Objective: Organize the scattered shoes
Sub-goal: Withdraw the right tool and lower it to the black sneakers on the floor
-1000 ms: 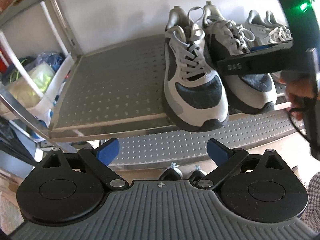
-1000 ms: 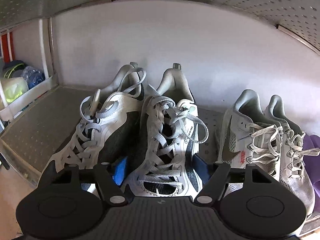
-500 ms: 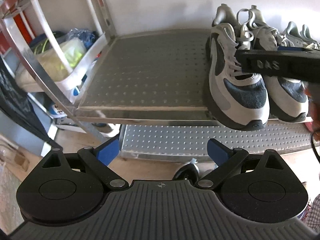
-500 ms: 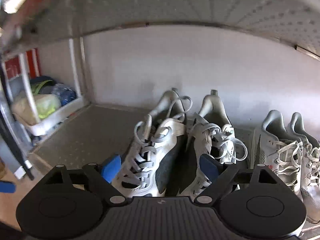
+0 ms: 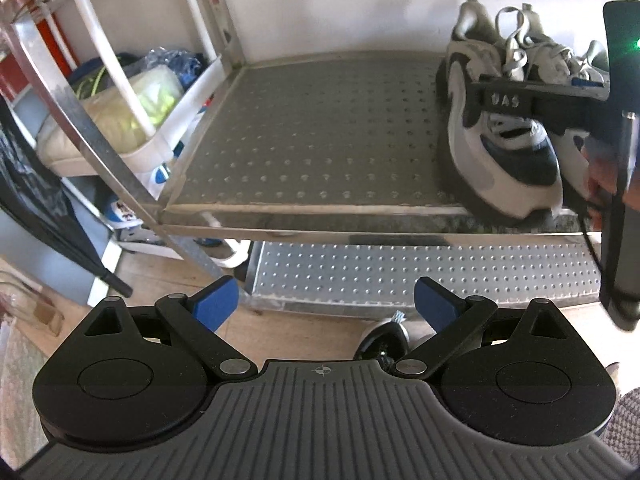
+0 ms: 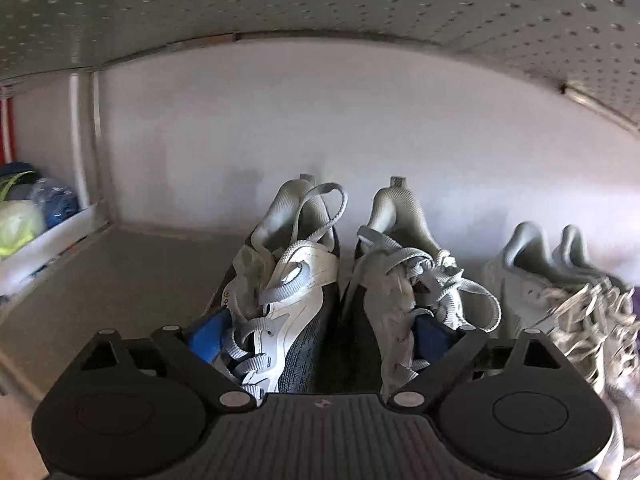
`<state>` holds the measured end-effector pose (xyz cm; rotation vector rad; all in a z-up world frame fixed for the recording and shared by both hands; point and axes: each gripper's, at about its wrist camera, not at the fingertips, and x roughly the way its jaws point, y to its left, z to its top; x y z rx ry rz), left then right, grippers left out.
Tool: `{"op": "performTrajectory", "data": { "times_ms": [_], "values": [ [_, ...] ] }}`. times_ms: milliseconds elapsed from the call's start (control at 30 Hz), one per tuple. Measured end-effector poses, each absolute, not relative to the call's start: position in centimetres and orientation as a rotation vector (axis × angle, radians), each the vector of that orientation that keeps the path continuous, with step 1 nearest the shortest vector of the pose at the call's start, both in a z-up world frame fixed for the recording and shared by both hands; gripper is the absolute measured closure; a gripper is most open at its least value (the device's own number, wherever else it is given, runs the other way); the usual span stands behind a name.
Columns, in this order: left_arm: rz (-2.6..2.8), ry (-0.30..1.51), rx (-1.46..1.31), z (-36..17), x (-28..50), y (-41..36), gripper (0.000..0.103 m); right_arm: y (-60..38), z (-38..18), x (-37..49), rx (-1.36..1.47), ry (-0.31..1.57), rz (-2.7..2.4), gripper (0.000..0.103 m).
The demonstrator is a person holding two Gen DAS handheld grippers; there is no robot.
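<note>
Here 2 sneakers [image 6: 320, 304] lie parallel, heels toward the wall [image 6: 320, 128].

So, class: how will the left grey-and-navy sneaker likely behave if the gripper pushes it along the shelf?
The sneaker probably slides flat on its broad sole, not tipping. The shelf is studded metal, so it may drag slightly. Its loose laces look floppy and could snag.

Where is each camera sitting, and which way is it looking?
Left wrist: on the open left gripper, outside the rack, facing the shelf; right gripper and a hand show.
Right wrist: on the right gripper, low over the shelf, facing the wall; only its own fingers show.
Shared: the grey-and-navy sneakers.
</note>
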<state>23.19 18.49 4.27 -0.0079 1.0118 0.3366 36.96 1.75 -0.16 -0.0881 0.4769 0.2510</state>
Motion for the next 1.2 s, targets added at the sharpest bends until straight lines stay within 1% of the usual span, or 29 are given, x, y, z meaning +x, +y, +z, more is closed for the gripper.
{"op": "performTrajectory", "data": {
  "times_ms": [67, 233, 433, 633, 700, 767, 800, 867, 900, 933, 1033, 1200],
  "values": [
    [0.336, 1.012, -0.004, 4.2, 23.3, 18.6, 0.005, 1.2, 0.1, 37.6, -0.039, 0.491, 0.259, 0.015],
    [0.331, 1.014, -0.002, 4.1, 23.5, 18.4, 0.005, 1.2, 0.1, 37.1, -0.039, 0.481, 0.269, 0.014],
    [0.267, 1.027, 0.059, 4.1, 23.9, 16.6, 0.005, -0.3, 2.2, 32.9, -0.123, 0.531, 0.32, 0.012],
    [0.232, 1.113, 0.216, 1.8, 23.4, 15.3, 0.005, -4.6, 3.7, 25.5, -0.144, 0.666, 0.387, 0.008],
    [0.221, 1.145, 0.269, 0.8, 23.1, 15.1, 0.005, -5.4, 3.0, 23.1, -0.154, 0.718, 0.406, 0.007],
    [0.21, 1.169, 0.312, 0.1, 22.9, 15.0, 0.005, -5.4, 0.7, 21.0, -0.142, 0.828, 0.441, 0.008],
    [0.209, 1.174, 0.322, -0.1, 22.8, 15.0, 0.005, -5.3, -0.6, 20.5, -0.124, 0.877, 0.455, 0.009],
    [0.215, 1.182, 0.334, -0.4, 22.6, 15.0, 0.005, -5.1, -3.2, 19.6, -0.087, 0.976, 0.482, 0.016],
    [0.217, 1.185, 0.336, -0.4, 22.6, 15.0, 0.005, -4.7, -4.6, 19.7, -0.06, 1.03, 0.49, 0.028],
    [0.215, 1.184, 0.338, -0.3, 22.5, 15.1, 0.005, -4.3, -6.0, 19.8, -0.033, 1.083, 0.497, 0.043],
    [0.197, 1.171, 0.351, 0.0, 22.5, 15.3, 0.005, -3.1, -8.7, 20.0, 0.013, 1.179, 0.501, 0.054],
    [0.151, 1.199, 0.363, -0.1, 22.2, 15.9, 0.005, 0.0, -12.6, 22.2, 0.085, 1.284, 0.481, 0.053]
  ]
}}
